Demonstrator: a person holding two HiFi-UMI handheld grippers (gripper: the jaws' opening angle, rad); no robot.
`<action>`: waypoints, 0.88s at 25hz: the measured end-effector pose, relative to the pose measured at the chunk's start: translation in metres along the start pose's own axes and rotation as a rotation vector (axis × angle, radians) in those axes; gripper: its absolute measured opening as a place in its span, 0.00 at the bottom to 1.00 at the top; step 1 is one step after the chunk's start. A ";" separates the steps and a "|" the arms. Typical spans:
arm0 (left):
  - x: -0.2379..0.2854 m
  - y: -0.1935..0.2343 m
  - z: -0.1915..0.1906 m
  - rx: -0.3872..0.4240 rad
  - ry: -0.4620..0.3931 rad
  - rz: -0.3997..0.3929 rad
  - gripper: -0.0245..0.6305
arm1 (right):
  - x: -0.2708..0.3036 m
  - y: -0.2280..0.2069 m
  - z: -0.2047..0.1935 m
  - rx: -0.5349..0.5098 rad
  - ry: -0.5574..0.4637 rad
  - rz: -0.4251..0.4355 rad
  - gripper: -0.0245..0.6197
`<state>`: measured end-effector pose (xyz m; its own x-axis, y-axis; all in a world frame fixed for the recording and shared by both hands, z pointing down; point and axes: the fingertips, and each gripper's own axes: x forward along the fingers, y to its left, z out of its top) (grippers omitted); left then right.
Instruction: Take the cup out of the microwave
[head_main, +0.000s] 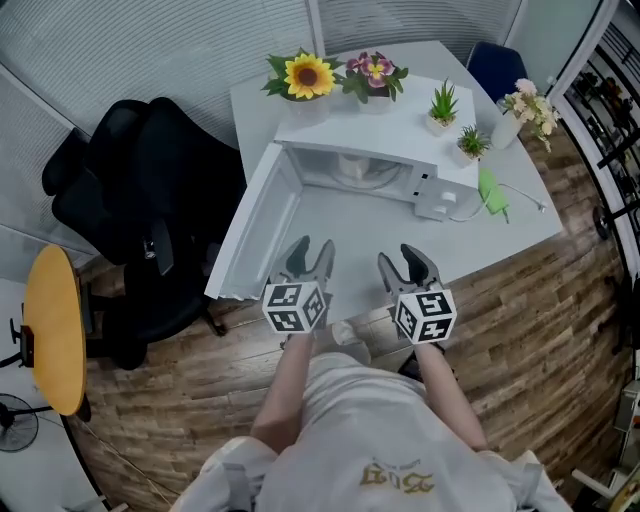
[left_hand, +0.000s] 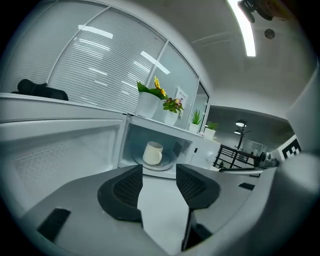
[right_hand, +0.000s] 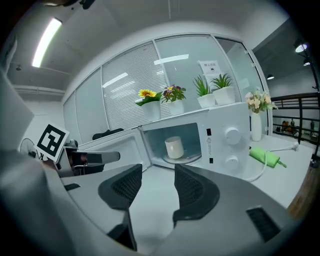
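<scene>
A cream cup (left_hand: 152, 153) stands upright on the glass turntable inside the white microwave (head_main: 432, 188); the right gripper view shows the cup (right_hand: 174, 147) too. The microwave door (head_main: 250, 235) hangs wide open to the left. My left gripper (head_main: 310, 256) and right gripper (head_main: 405, 262) hover side by side over the white table's (head_main: 340, 245) near edge, both pointing at the oven's mouth and well short of it. The jaws of the left gripper (left_hand: 159, 172) and of the right gripper (right_hand: 157, 172) stand apart with nothing between them.
Potted flowers (head_main: 305, 78) and small green plants (head_main: 442, 105) stand on and behind the microwave. To its right are a white vase (head_main: 520, 110) and a green object with a cable (head_main: 493, 195). A black office chair (head_main: 140, 200) and a yellow round stool (head_main: 52, 330) stand at the left.
</scene>
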<state>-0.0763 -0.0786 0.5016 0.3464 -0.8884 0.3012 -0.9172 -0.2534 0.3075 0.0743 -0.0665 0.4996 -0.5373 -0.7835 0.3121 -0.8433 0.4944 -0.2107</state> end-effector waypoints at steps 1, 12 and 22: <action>0.007 0.004 0.002 0.000 0.004 -0.001 0.36 | 0.008 -0.003 0.001 0.003 0.006 -0.001 0.37; 0.058 0.028 0.013 -0.008 0.033 -0.023 0.36 | 0.075 -0.016 0.023 -0.014 0.017 0.038 0.36; 0.092 0.043 0.015 -0.028 0.038 -0.005 0.36 | 0.125 -0.029 0.036 -0.038 0.046 0.109 0.37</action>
<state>-0.0865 -0.1773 0.5288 0.3583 -0.8720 0.3335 -0.9100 -0.2463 0.3336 0.0322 -0.1927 0.5120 -0.6250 -0.7068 0.3313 -0.7792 0.5902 -0.2110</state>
